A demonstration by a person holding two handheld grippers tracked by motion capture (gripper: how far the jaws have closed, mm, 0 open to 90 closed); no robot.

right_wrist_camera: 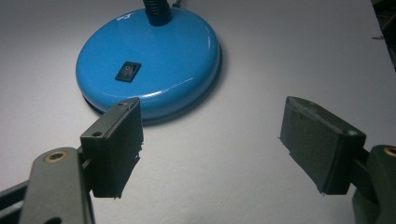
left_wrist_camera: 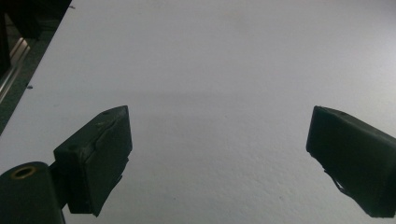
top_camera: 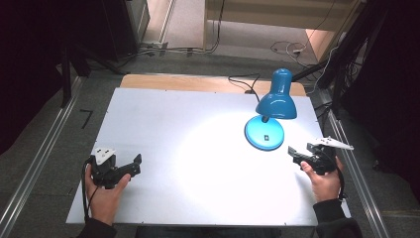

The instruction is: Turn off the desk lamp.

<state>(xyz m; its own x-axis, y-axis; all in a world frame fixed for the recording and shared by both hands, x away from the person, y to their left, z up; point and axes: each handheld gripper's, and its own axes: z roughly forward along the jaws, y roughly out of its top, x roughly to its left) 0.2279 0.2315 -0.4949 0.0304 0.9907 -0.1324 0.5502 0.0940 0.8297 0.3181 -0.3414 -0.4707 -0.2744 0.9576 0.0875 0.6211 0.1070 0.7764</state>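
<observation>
A lit blue desk lamp [top_camera: 270, 111] stands on the white table [top_camera: 163, 124]. The right gripper [right_wrist_camera: 212, 144], spread empty, hovers just before its base; its rocker switch [right_wrist_camera: 128, 72] seems the likely target. The left gripper [top_camera: 130, 167] gapes empty, well apart from the lamp.

The left gripper [left_wrist_camera: 219, 158] hangs over the white table [left_wrist_camera: 224, 65], its two black jaws spread wide with bare tabletop between them. Beyond the table's left edge lies a metal rail [left_wrist_camera: 10, 60].

Dim room; lamp [top_camera: 276, 101] casts bright pool on table [top_camera: 148, 119]; pictures soft.
</observation>
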